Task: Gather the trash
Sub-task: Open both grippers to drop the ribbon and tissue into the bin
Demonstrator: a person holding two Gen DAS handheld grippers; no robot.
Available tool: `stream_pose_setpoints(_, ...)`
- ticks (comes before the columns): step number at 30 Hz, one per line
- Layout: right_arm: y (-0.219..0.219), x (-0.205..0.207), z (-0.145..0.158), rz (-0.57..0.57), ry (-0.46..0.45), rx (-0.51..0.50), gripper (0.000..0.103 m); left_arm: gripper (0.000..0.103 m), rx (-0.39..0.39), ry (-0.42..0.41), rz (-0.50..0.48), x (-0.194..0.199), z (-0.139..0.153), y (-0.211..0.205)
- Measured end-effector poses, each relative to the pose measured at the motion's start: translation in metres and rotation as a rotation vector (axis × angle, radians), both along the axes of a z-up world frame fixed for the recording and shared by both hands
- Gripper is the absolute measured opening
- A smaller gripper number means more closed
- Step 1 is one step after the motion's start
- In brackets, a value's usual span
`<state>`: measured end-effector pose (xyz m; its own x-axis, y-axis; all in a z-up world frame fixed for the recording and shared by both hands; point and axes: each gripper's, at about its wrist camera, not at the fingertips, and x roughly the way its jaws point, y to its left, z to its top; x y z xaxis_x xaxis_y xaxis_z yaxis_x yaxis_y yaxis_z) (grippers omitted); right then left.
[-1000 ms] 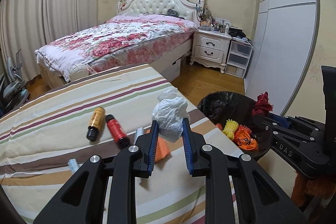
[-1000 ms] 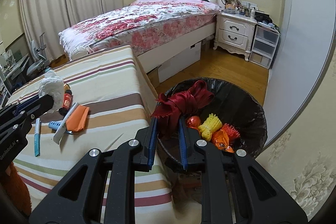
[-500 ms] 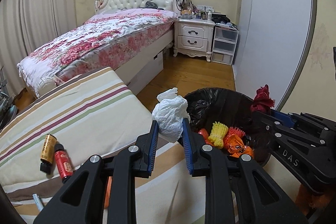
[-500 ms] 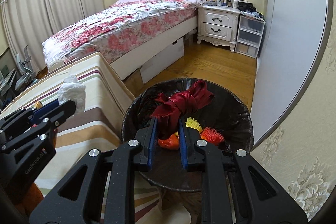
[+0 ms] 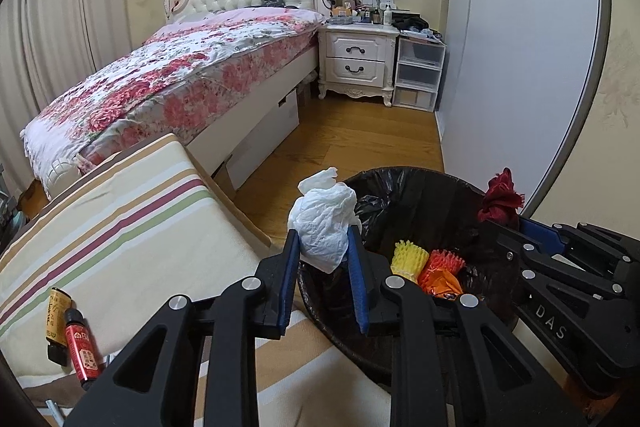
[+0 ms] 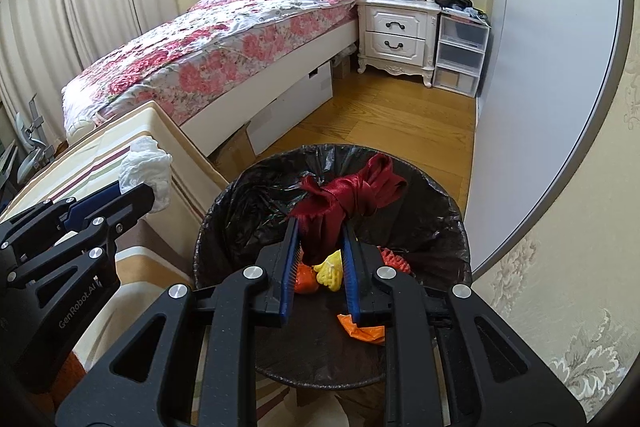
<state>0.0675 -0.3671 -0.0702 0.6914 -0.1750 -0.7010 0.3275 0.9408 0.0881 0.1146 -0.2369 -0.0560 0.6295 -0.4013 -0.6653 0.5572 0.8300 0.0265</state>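
My left gripper [image 5: 323,239] is shut on a crumpled white tissue [image 5: 326,219], held at the near left rim of the black-lined trash bin [image 5: 404,187]. The same tissue [image 6: 146,173] shows at the left of the right wrist view, still over the striped table edge. My right gripper [image 6: 320,227] is shut on a dark red satin ribbon bundle [image 6: 352,193], held over the middle of the bin [image 6: 248,203]. Inside the bin lie yellow foam netting [image 5: 408,257], red netting and an orange wrapper [image 5: 442,281].
A striped cloth covers the table [image 5: 120,227] on the left. A gold bottle [image 5: 56,311] and a red bottle [image 5: 82,347] lie on it. Beyond are wooden floor [image 5: 360,139], a floral bed [image 5: 180,75], a white nightstand [image 5: 358,65] and a grey wardrobe wall [image 5: 520,67].
Both grippers have swung to the right, from over the table toward the bin. The tissue now sits at the bin's rim and the ribbon hangs over its middle. Neither grip has changed.
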Motion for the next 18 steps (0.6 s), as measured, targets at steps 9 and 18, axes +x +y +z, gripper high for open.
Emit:
stream_pose_setpoints(9, -0.01, -0.001, -0.002, -0.037, -0.014, 0.001, 0.042, 0.061, 0.004, -0.01, 0.015, 0.002, -0.001, -0.005)
stream_pose_setpoints(18, -0.02, -0.009, 0.002, -0.084, -0.035, 0.007, 0.055, 0.075, 0.007, -0.03, 0.056, 0.001, 0.007, 0.007)
